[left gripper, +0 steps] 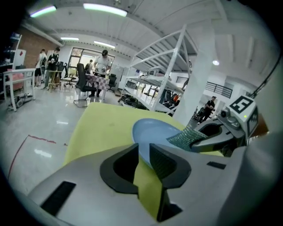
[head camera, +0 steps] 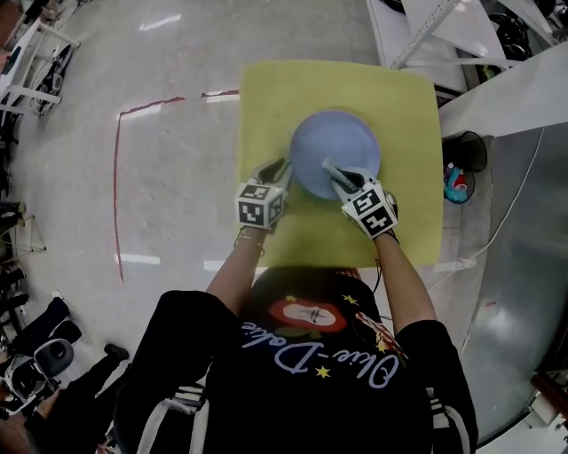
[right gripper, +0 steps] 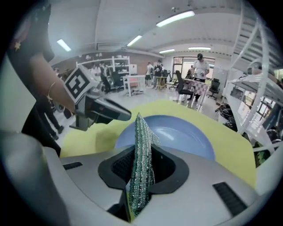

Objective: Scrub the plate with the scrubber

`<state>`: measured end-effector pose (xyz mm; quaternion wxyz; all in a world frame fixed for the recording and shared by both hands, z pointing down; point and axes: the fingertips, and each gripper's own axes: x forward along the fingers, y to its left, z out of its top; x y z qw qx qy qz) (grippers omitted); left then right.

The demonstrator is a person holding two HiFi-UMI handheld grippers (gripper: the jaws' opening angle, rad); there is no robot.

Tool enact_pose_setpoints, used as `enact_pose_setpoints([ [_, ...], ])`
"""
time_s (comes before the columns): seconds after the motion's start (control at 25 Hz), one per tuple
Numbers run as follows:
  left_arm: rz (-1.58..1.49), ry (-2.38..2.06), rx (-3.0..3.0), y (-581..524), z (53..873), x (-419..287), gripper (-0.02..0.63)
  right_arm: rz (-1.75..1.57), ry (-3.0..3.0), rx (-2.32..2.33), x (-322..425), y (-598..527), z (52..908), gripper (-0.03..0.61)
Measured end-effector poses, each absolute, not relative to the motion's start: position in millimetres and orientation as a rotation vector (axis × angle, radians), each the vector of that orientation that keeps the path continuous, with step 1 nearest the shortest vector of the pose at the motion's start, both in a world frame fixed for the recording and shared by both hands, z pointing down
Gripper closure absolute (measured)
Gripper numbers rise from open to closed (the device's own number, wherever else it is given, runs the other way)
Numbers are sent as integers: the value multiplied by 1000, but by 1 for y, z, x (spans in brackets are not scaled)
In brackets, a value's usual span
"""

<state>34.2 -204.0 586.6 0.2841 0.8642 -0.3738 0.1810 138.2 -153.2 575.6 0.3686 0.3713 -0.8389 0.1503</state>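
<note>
A round blue plate (head camera: 335,152) lies on the yellow table (head camera: 266,97). My left gripper (head camera: 277,174) is at the plate's left rim. In the left gripper view its jaws (left gripper: 142,152) are close together, with the rim of the plate (left gripper: 159,132) between them. My right gripper (head camera: 342,182) is at the plate's near edge, shut on a green mesh scrubber (head camera: 333,170). In the right gripper view the scrubber (right gripper: 141,145) stands upright between the jaws, its tip over the plate (right gripper: 181,132). The left gripper (right gripper: 119,115) shows there just left of the scrubber.
A red tape line (head camera: 115,177) runs along the grey floor left of the table. White racking (head camera: 426,27) stands beyond the table's far right corner, and a black bin (head camera: 461,176) sits by its right edge. People and office chairs (left gripper: 84,81) are far across the room.
</note>
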Motion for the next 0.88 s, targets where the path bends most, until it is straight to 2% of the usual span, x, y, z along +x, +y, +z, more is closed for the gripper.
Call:
enact_pose_setpoints([
  [0.08,464,-997,2369,-197,571,32,577,380,-2198,1044,136,-153,559,517],
  [0.88,184,-883,2817,-146,407,39,600,165,-2468,1739,120,-111,396,518],
])
